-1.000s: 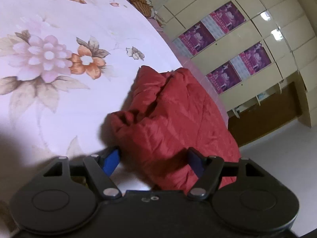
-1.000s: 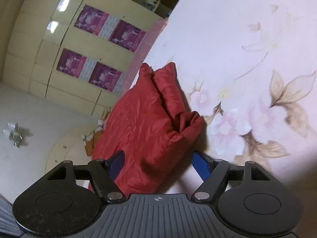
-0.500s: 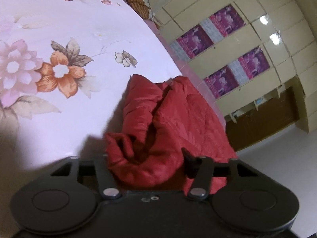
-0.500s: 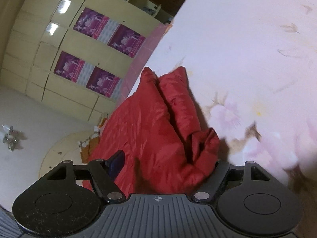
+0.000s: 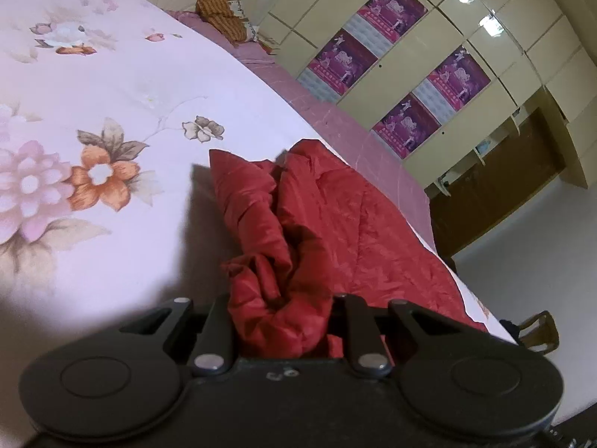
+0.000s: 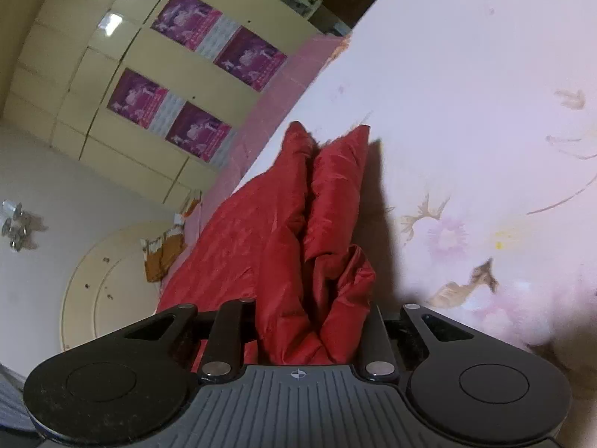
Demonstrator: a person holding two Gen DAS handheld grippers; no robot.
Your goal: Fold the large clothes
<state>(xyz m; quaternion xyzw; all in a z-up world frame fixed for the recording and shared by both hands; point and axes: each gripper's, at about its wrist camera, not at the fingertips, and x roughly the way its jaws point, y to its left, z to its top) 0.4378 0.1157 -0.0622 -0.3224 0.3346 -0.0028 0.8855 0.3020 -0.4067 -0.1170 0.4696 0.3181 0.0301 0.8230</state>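
A red quilted garment (image 5: 335,224) lies crumpled along the edge of a bed with a pink floral sheet (image 5: 112,112). My left gripper (image 5: 283,321) is shut on a bunched fold of the red garment at its near end; the fingertips are hidden in the cloth. In the right wrist view the same red garment (image 6: 280,231) runs away from me along the floral sheet (image 6: 485,112). My right gripper (image 6: 306,332) is shut on another bunched fold at its near end.
A cream wardrobe with purple posters (image 5: 403,74) stands beyond the bed edge and shows in the right wrist view too (image 6: 194,74). A brown patterned cloth (image 5: 220,18) lies at the far end of the bed. A wooden chair (image 5: 537,332) stands beside the bed.
Both grippers moved forward onto the garment's near end and went from open to shut on bunched cloth. The cloth has gathered and lifted slightly between the jaws.
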